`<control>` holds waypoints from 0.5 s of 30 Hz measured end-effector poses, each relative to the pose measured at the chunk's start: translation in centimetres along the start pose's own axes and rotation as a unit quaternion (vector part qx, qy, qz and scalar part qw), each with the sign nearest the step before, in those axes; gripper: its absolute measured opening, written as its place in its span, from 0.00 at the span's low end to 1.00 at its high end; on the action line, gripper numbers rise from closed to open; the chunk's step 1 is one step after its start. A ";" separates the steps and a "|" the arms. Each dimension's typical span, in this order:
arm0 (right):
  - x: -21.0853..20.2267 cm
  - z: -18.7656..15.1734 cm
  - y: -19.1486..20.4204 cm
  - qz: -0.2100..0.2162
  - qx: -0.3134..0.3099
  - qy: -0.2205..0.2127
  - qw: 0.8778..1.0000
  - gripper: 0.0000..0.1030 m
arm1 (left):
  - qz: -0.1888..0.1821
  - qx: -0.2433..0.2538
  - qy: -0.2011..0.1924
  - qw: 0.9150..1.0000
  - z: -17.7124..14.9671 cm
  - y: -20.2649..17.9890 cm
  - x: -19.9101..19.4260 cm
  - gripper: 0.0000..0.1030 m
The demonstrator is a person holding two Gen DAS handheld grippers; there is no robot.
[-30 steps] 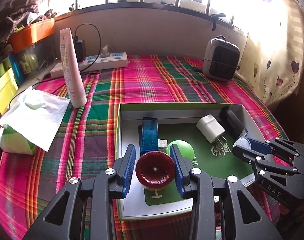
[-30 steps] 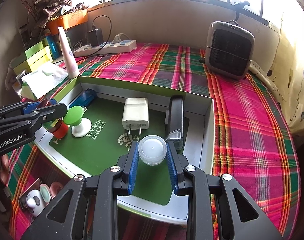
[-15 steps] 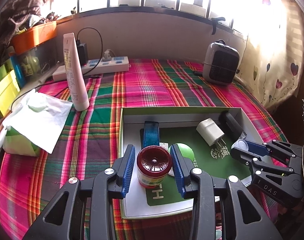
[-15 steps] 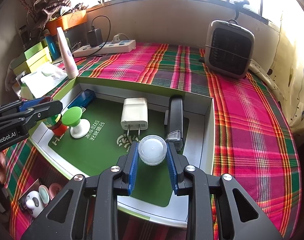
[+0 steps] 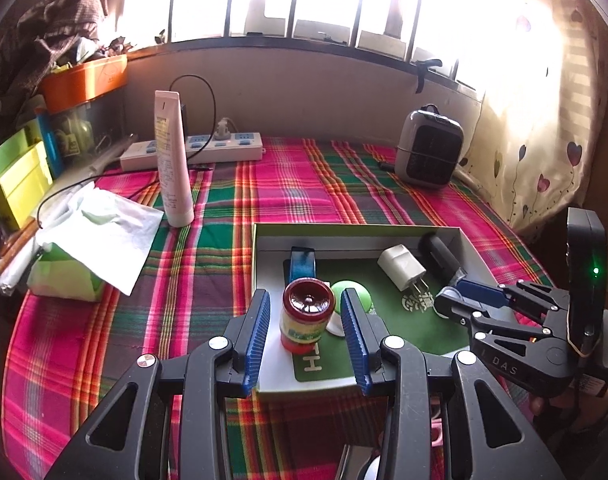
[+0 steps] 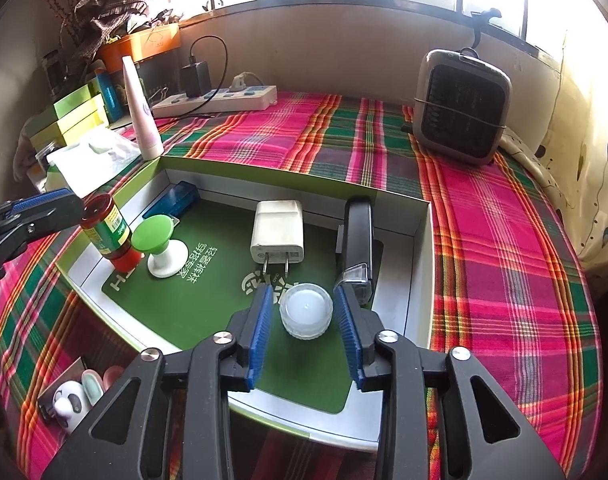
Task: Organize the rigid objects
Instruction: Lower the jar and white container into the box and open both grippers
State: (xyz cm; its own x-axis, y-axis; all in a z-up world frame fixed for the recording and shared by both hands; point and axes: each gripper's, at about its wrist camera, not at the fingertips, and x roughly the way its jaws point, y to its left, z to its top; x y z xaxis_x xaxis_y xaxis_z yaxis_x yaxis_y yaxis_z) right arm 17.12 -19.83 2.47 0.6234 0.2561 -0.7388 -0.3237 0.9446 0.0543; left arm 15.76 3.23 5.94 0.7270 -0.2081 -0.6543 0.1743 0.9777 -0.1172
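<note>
Two grippers, both letting go inside the box (image 6: 422,224).
We see the left gripper (image 5: 306,332) parted around the red-capped jar (image 5: 307,318); the right gripper (image 6: 306,322) has just been opening, freeing the white cap (image 6: 306,311) beside the stapler (image 6: 358,246).

Woven plaid cloth (image 6: 484,240) over desk: matt, soft. Box (image 6: 422,240): smooth card walls, matt green printed liner. Red-capped bottle (image 5: 307,314): glossy plastic cap, glossy printed label. Round lid (image 6: 306,310): translucent plastic, ribbed edge. Charger plug (image 6: 278,230): smooth white plastic, metal prongs. Right gripper (image 6: 305,322): matt black plastic, blue ridged pads, bright metal rivets. Tissue (image 5: 104,232): crumpled paper.
</note>
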 end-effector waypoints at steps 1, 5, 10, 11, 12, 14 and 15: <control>-0.1 0.0 0.1 0.000 -0.001 -0.001 1.000 0.37 | -0.003 0.001 -0.003 1.000 -0.1 -0.1 -0.3 0.35; -0.4 -0.1 0.5 -0.001 -0.006 -0.005 1.000 0.37 | -0.009 0.004 0.003 1.000 -0.3 -0.3 -0.2 0.35; -0.9 -0.3 0.4 -0.003 0.002 -0.011 1.000 0.37 | -0.026 0.006 0.008 1.000 -0.5 -0.8 -0.2 0.35; -1.0 -0.3 0.4 -0.003 0.004 -0.011 1.000 0.37 | -0.026 0.007 0.009 1.000 -0.5 -0.9 0.0 0.35; -1.1 -0.4 0.3 -0.003 0.006 -0.011 1.000 0.37 | -0.029 0.009 0.011 0.999 -0.4 -1.1 0.1 0.35; -1.2 -0.5 0.3 -0.003 0.010 -0.012 1.000 0.37 | -0.038 0.009 0.013 0.999 -0.2 -1.3 0.4 0.35; -1.3 -0.5 0.3 -0.004 0.011 -0.013 1.000 0.37 | -0.044 0.008 0.014 0.999 -0.1 -1.3 0.6 0.35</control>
State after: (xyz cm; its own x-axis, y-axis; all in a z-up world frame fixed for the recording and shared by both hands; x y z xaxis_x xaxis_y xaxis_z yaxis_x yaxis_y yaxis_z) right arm 15.90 -20.01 3.09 0.6441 0.2542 -0.7215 -0.3040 0.9506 0.0635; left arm 15.90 1.81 5.58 0.6904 -0.2914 -0.6622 0.2471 0.9552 -0.1628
